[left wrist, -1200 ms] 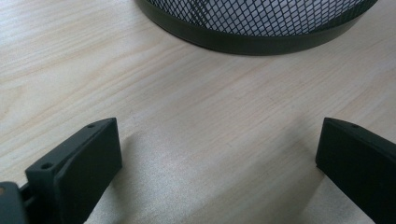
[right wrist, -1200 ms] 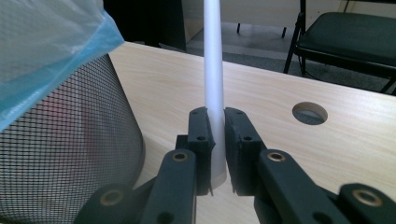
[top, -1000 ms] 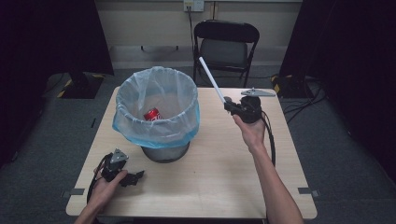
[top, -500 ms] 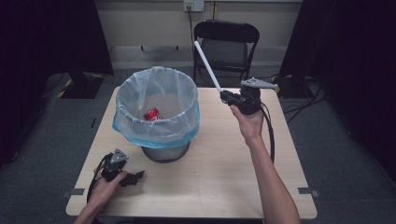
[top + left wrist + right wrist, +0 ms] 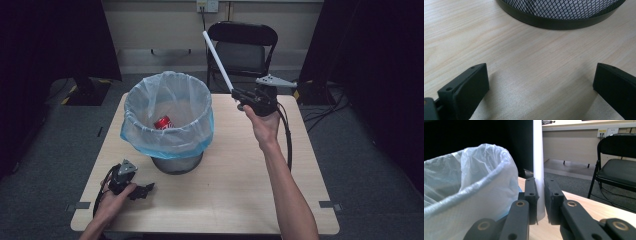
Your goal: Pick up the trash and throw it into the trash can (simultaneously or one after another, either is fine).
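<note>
A long white tube (image 5: 218, 60) sticks up and back to the left from my right gripper (image 5: 239, 97), which is shut on its lower end above the table's far right. In the right gripper view the tube (image 5: 538, 157) rises straight between the closed jaws of the right gripper (image 5: 540, 195). A mesh bin with a clear-and-blue bag (image 5: 167, 120) stands mid-table, a red can (image 5: 163, 123) lying inside. My left gripper (image 5: 145, 190) rests open on the table near the front left; its view shows the left gripper (image 5: 540, 82) with nothing between the jaws and the bin's base (image 5: 559, 15) ahead.
The wooden table (image 5: 235, 190) has bare room at the front and right. A black folding chair (image 5: 242, 50) stands behind the far edge, with a wall socket (image 5: 207, 6) above it. Cables trail from each gripper.
My right gripper has risen and moved slightly back with the white tube, which now points higher and steeper. The left gripper has stayed put.
</note>
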`<state>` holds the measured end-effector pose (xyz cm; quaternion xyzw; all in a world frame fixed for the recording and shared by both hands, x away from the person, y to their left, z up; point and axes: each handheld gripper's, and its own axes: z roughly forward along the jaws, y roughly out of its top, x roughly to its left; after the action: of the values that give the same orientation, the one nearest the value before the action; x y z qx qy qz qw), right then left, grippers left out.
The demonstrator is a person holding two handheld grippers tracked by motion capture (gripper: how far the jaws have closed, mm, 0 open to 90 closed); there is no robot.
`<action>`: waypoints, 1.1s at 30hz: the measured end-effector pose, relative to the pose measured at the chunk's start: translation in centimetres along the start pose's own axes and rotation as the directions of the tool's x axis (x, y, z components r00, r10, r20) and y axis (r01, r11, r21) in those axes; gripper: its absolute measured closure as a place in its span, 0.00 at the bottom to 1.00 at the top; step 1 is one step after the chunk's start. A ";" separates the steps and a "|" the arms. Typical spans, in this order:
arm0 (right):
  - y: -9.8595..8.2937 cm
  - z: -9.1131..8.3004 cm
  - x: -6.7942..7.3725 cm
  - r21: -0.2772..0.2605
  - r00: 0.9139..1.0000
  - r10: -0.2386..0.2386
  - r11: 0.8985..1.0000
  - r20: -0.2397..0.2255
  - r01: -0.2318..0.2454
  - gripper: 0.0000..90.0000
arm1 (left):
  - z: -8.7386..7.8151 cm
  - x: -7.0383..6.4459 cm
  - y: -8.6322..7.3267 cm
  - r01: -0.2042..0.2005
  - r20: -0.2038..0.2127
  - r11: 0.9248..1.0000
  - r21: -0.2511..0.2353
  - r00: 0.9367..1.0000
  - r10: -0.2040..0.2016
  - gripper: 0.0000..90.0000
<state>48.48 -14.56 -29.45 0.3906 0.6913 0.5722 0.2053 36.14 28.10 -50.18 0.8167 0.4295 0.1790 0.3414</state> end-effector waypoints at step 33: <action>4.7 1.0 5.0 -0.084 0.987 -0.048 0.996 -0.154 0.035 0.91 | 0.0 0.0 0.0 0.000 -0.001 1.000 0.000 1.000 0.000 0.00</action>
<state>47.56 -9.86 -24.43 0.3215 0.6893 0.6243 0.1781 36.13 28.10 -50.18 0.8167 0.4296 0.1793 0.3411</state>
